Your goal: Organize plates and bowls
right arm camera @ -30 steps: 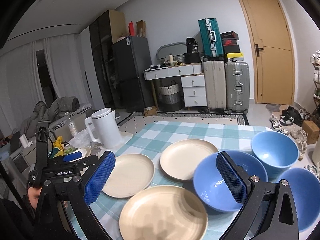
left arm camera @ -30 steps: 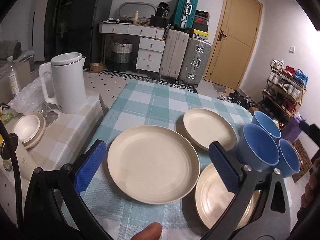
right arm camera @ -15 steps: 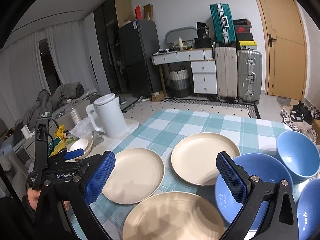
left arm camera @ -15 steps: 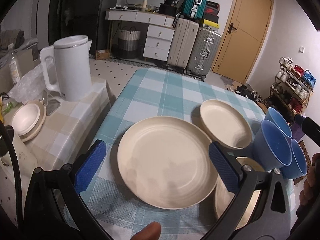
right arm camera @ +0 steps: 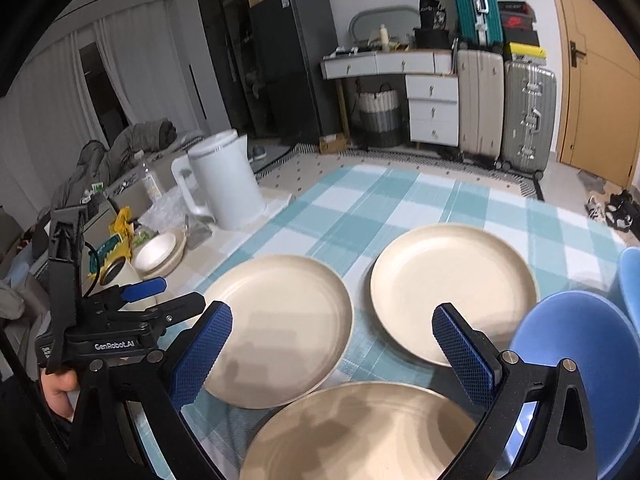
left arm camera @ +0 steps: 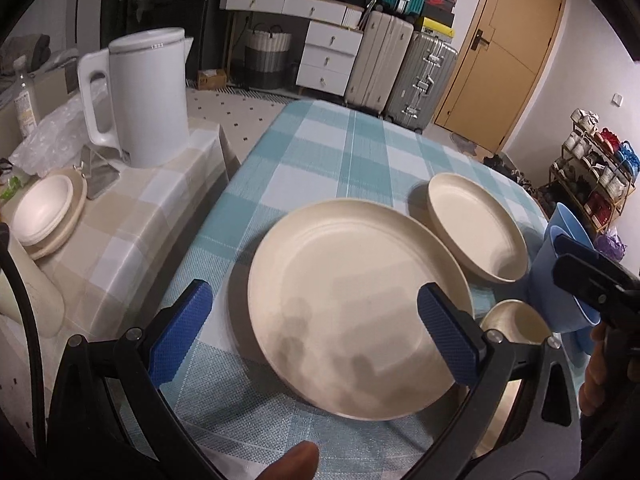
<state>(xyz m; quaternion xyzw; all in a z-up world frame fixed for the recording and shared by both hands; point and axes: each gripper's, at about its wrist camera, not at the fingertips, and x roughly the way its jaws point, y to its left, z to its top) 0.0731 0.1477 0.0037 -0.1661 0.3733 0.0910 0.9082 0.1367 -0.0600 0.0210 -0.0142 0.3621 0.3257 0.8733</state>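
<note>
The nearest plate (right arm camera: 360,432) ran off the bottom edge in the right wrist view. The blue bowl (right arm camera: 580,364) sat half behind the right gripper (right arm camera: 332,356), and a second bowl (right arm camera: 630,276), probably blue too, was cut at the frame's edge.

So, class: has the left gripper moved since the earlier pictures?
Yes. The left gripper has advanced toward the round beige plate and the white electric kettle, which both loom larger.

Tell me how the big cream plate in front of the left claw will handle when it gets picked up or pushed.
The big cream plate looks stiff, so it should keep its shape. Its matte, thin rim suggests light plastic or fibre, probably not very fragile. Flat on the checked tablecloth, it would likely slide, not tip or roll.
</note>
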